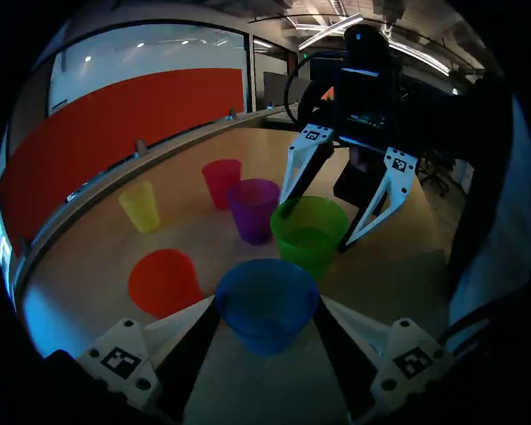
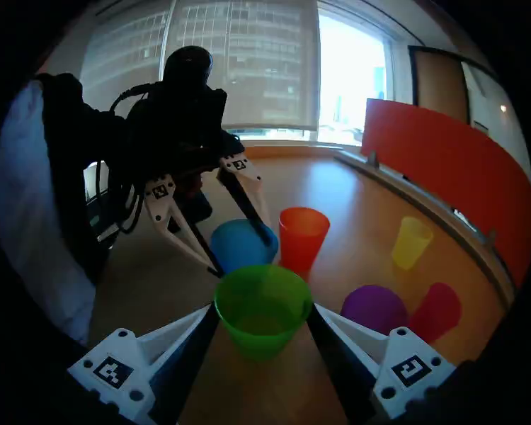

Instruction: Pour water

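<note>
Where the left gripper view looks along its own fingers, we record the following, left to right, with clock bearings taken from the blue cup.

- Yellow cup (image 1: pixel 140 205): ten o'clock, upright.
- Orange cup (image 1: pixel 163 282): nine o'clock, just beside.
- Red cup (image 1: pixel 221 182): eleven o'clock.
- Purple cup (image 1: pixel 253 209): twelve o'clock.
- Blue cup (image 1: pixel 267 319): upright. The left gripper (image 1: pixel 267 304) is partly closed on it, both fingers against its sides.
- Green cup (image 1: pixel 309 234): one o'clock, on the wooden table (image 1: pixel 379 283).

In the right gripper view, the right gripper (image 2: pixel 263 312) is likewise partly closed, both fingers pressing the green cup.
</note>
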`<state>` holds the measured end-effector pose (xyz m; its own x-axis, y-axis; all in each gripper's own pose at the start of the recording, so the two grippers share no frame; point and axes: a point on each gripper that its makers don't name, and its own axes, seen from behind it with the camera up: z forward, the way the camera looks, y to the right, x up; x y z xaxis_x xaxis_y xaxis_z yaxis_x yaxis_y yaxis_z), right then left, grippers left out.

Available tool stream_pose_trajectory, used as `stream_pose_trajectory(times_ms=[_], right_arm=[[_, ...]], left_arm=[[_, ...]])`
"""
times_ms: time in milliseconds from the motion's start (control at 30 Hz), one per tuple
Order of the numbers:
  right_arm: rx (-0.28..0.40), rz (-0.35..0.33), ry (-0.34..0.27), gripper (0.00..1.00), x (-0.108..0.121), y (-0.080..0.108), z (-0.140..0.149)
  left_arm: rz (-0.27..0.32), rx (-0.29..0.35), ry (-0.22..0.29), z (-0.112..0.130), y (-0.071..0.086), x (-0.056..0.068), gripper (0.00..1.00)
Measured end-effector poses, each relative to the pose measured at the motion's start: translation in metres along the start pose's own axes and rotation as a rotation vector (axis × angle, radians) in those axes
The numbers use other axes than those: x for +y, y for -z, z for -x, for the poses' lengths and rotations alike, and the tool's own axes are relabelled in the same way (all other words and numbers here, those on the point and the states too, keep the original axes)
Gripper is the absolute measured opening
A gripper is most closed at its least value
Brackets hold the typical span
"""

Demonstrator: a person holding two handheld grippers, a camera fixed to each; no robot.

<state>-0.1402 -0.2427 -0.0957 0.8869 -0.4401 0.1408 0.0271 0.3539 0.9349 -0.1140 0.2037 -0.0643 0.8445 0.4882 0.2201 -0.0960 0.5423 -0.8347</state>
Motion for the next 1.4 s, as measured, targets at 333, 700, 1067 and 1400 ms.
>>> stream_pose_trajectory(times_ms=[333,700,1067,1400], right_arm=[[-0.010,0.000,-0.007,0.91,0.001,-0.003,0.007],[-0.028,0.001,-0.006,0.91,0.001,-0.005,0.018],[-0.043,0.015,0.004,0.93,0.003,-0.004,0.022],[-0.044,0.017,-0.006,0.96,0.004,-0.002,0.020]], left_arm=[[0.009,-0.005,0.013,0.005,-0.003,0.001,0.88],[0.016,-0.007,0.030,0.011,-0.005,0.002,0.88],[0.024,-0.025,0.043,0.018,-0.007,0.001,0.88],[0.017,-0.028,0.070,0.018,-0.004,-0.005,0.88]])
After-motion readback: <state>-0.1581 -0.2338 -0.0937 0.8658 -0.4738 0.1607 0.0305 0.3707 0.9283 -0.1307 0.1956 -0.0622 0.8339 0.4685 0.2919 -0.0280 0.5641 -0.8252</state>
